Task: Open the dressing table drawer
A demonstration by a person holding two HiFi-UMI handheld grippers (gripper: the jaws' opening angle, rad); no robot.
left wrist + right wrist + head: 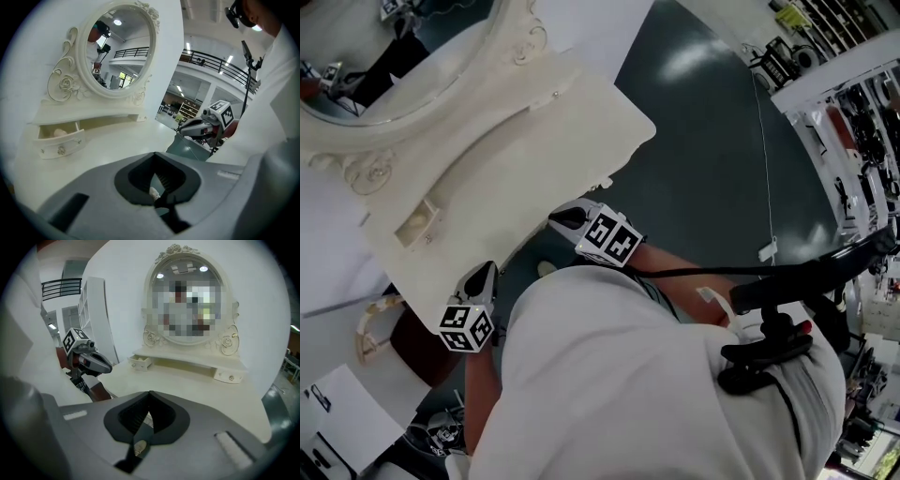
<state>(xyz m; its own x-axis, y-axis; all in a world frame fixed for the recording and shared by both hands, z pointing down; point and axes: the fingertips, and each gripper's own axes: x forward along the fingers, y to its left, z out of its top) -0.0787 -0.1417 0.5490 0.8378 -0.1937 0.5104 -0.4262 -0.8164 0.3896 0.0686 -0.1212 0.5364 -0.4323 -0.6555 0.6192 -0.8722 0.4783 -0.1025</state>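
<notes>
Two empty tongs poised at the near edge of a cream dressing table (534,122), one small drawer (58,140) already pulled out.

Left tongs (157,194) pressed together, pinching nothing, aimed slightly downward toward the pale tabletop (122,140). Right tongs (140,439) likewise pressed together and empty, near the left tongs but not touching them. Open drawer well ahead of the left tongs and off to their left, below the oval mirror (117,51), with a round knob on its front and a pale lump visible inside. From the right tongs, same drawer ahead and slightly left, with a second drawer (229,376) ahead to the right, flush and closed. Both tongs well apart from either drawer. Behind the tongs, white shirt (609,375) of the person holding them.
</notes>
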